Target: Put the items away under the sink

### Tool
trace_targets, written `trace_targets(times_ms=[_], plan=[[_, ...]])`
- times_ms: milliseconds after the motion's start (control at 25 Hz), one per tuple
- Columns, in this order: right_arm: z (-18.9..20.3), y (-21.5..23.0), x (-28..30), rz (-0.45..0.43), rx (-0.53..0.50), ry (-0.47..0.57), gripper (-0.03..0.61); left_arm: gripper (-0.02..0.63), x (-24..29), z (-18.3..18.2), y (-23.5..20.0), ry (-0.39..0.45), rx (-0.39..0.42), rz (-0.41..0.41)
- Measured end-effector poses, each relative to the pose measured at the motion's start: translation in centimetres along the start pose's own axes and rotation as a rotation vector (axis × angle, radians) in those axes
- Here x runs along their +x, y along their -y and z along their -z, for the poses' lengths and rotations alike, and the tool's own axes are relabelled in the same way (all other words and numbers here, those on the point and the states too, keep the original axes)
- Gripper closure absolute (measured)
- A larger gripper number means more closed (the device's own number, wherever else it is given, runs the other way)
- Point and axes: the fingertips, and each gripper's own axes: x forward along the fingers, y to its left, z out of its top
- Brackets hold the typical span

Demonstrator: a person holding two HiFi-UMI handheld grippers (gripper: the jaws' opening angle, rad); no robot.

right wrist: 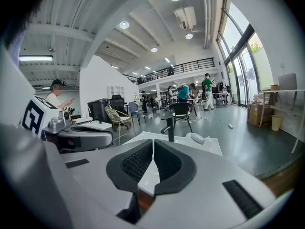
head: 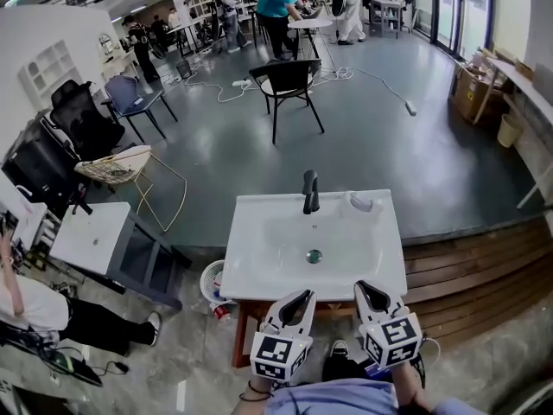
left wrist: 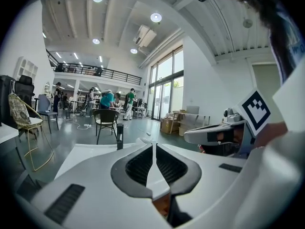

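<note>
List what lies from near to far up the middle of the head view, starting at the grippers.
left gripper and right gripper, side by side, both shut → white rectangular sink basin → round metal drain → black faucet → black chair → small white table

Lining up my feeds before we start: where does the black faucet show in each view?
Head view: faucet just above centre, at the back of the sink.
Left gripper view: faucet left of centre.
Right gripper view: faucet slightly right of centre.
Shared landmark: black chair standing beyond it.
</note>
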Motion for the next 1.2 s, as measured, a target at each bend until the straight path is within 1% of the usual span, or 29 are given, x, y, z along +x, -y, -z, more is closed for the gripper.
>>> trace_targets(times_ms=[160,360,480,760,1000,1040,1080,1160,1200], plan=[[-0.3,2.5,1.1,-0.027,-0.007,-0.001,0.560,0.584,3.3,-0.6,0.4,0.007,-0.003,-0.016],[-0.7,5.7,1.4,-0.043,-0.003,0.001,0.560,0.584,5.7,-1.4,1.9,0.005,0.001,-0.018],[-1.0,7.4,2.1,-0.050,-0.001,0.002,0.560,0.584,7.0,-1.3,2.4,-0.014,0.012,-0.018],[-1.0,10.4,3.6,-0.049,0.009,-0.009,0.560,0.584,9.3,-1.7,2.3,-0.035,0.026,-0.026],[-1.1,12.0,5.3,-0.049,-0.002,-0.015,0.558,0.584,11.1,-1.4,1.8,-0.057,0.027,-0.002],[-1.1,12.3,5.8,-0.054,-0.011,-0.021,0.552,0.584,11.5,-1.3,1.6,-0.063,0.029,0.004],[-1.1,12.5,6.4,-0.062,-0.020,-0.032,0.533,0.584,11.9,-1.1,1.3,-0.069,0.030,0.010],[-0.8,12.9,7.7,-0.082,-0.043,-0.064,0.436,0.584,12.8,-1.0,0.6,-0.076,0.031,0.016],[-0.7,13.0,8.2,-0.091,-0.055,-0.077,0.418,0.584,13.2,-1.1,0.2,-0.078,0.030,0.018]])
